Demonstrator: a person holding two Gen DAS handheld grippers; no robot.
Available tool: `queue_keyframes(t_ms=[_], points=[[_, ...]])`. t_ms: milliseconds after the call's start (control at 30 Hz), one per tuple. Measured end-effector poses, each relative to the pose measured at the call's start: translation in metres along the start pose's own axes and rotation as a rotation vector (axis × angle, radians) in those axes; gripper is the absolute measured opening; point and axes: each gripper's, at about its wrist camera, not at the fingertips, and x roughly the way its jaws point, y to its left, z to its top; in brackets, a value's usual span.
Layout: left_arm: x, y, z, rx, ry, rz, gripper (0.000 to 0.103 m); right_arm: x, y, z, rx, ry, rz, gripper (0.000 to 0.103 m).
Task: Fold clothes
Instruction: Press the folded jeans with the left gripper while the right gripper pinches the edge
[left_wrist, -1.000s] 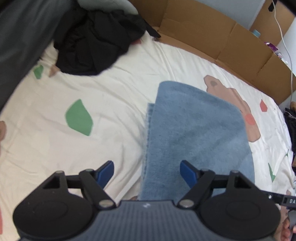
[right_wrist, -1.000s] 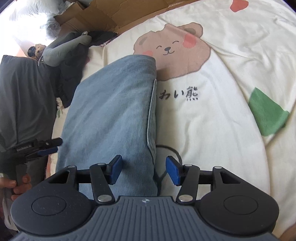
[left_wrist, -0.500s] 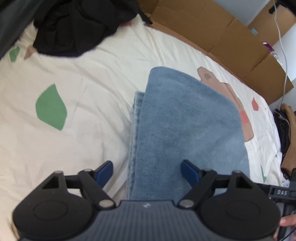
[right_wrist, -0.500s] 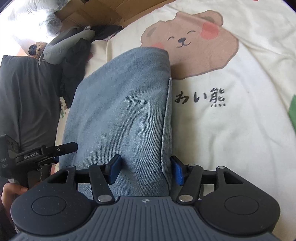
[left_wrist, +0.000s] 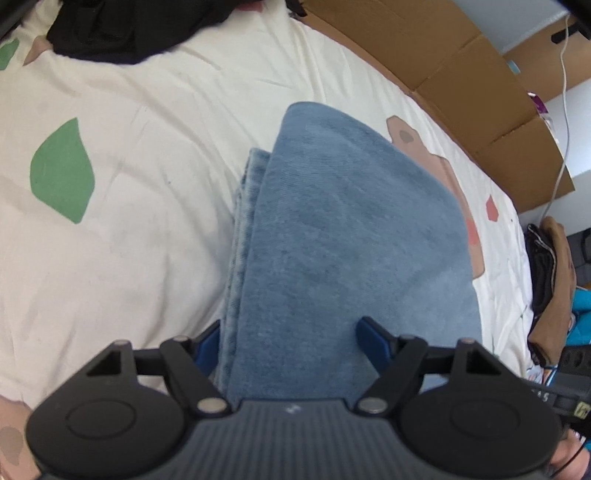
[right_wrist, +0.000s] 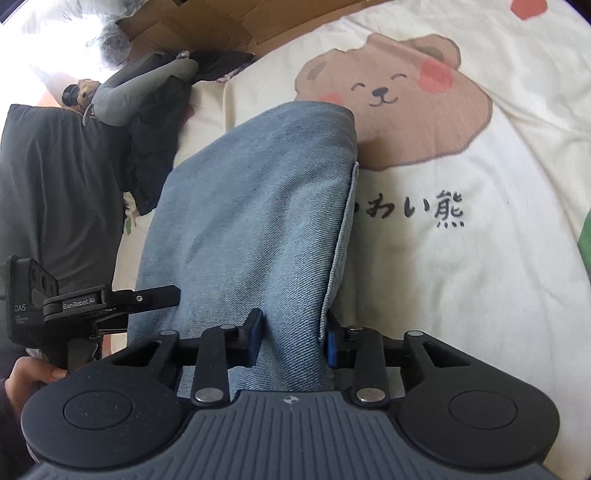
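You are working over a cream bedsheet (left_wrist: 155, 236) printed with green leaf shapes and a brown bear (right_wrist: 399, 107) with black lettering beneath it. Flattened cardboard (left_wrist: 461, 85) lines the far edge of the bed, and a heap of dark clothes (left_wrist: 129, 26) lies at the top of the sheet in your left view. The folded blue jeans (left_wrist: 351, 236) lie in the middle of the sheet, their far corner covering part of the bear print, with the layered edges showing along the left side.

Your left gripper (left_wrist: 290, 336) straddles the near end of the jeans, its blue fingers spread wide, one off the layered edge and one over the denim; it is released, not pinching. Your right gripper (right_wrist: 291, 341) has its fingers drawn in against the near corner of the jeans (right_wrist: 258, 221), clenched on the fabric beside the hemmed edge. In the right view your hand (right_wrist: 26, 380) holds the left tool's black handle at the lower left.
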Motion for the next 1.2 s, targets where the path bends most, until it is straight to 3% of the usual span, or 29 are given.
queue_keyframes(t_ms=[167,433,700,1200], points=[[-0.004,-0.007,-0.002,0.040,-0.005,0.010,0.077,-0.013,0.011,0.004,-0.046,0.002,0.001,0.028],[0.000,-0.026,-0.005,0.049,-0.011,-0.002,0.077,-0.042,-0.004,0.007,-0.046,-0.011,-0.031,0.028],[0.014,-0.062,-0.022,0.057,-0.016,-0.055,0.076,-0.070,-0.020,0.010,-0.042,-0.025,-0.065,0.028],[0.048,-0.132,-0.058,0.084,0.020,-0.146,0.076,-0.128,-0.074,0.014,-0.025,-0.013,-0.216,0.030]])
